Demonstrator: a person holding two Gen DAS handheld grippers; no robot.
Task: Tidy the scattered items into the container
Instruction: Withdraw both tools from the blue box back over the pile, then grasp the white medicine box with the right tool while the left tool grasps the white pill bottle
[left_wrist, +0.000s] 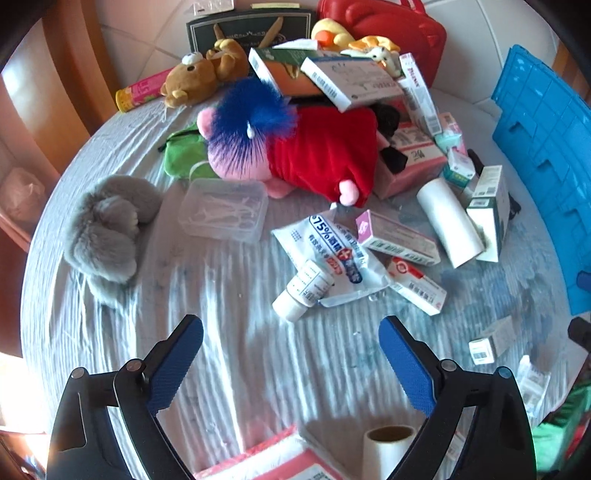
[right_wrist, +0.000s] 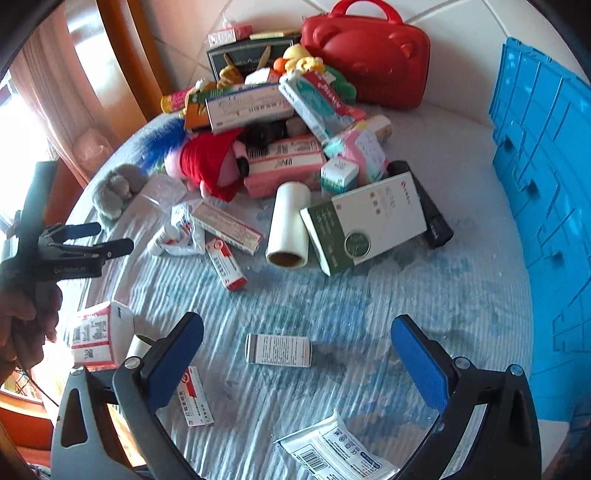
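Both grippers are held above a round table covered with a pale striped cloth (right_wrist: 424, 288), and nothing is gripped by either. The left gripper (left_wrist: 291, 354) is seen with its blue-padded fingers wide apart over bare cloth; just ahead of it a small white bottle (left_wrist: 301, 291) lies partly on a white wipes packet printed "75%" (left_wrist: 332, 251). The right gripper (right_wrist: 297, 354) is also spread wide, and a small white box with printed text (right_wrist: 279, 350) lies flat on the cloth between its fingers — not touched by them. The scattered items are piled mostly at the far side of the table: a pink plush doll in a red dress with blue hair (left_wrist: 295, 151), a brown teddy bear (left_wrist: 195, 79), a grey plush toy (left_wrist: 107, 229), a clear plastic box of floss picks (left_wrist: 223, 210), a white roll (right_wrist: 288, 225) and many medicine cartons. The container, a blue plastic crate (right_wrist: 546, 192), stands at the right edge of the table, well apart from the pile. A red hard case (right_wrist: 369, 55) is placed behind the pile.
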